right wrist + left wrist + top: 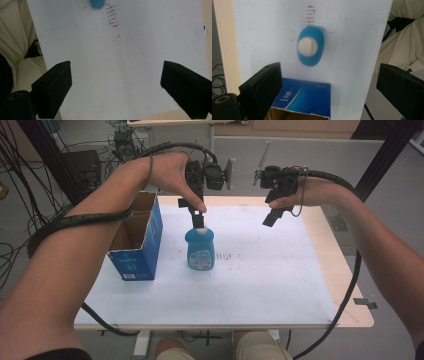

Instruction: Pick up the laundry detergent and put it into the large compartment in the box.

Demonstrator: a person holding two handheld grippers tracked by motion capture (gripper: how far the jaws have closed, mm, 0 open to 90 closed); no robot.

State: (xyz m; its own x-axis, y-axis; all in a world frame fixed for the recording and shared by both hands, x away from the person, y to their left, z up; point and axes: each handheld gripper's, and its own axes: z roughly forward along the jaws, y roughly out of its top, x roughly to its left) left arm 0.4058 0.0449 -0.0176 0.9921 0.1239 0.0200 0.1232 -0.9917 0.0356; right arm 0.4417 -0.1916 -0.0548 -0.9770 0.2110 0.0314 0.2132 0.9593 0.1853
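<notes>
Bottle (200,249): blue, upright on the white sheet (260,275), about midway between the sheet's left and right edges and somewhat toward its far edge — white cap (200,229) on top.

Long axis: vertical; in the left gripper view the bottle (310,48) is seen end-on from above, the cap (307,46) a pale disc in the blue oval.

Left gripper (198,212): directly above the cap, pointing down; from the high view the tips look very near or at the cap, and whether they touch I cannot tell.

Left jaws: wide apart, nothing between them; in its own view the bottle lies ahead of and between the two pads, a little nearer the left one.

Box (136,240): blue carton, open at the top, just left of the bottle near the sheet's left edge, not touching it; it sits close beneath the left gripper's view (304,96).

Right gripper (272,215): raised over the sheet's far edge, well right of the bottle; jaws wide and empty, over bare sheet (140,62).

Nearer hand: the left, clearly.

Judgement: the coming move turns on a straight drop along the bottle's axis — jaws to either side of the cap or neck, then close.
</notes>
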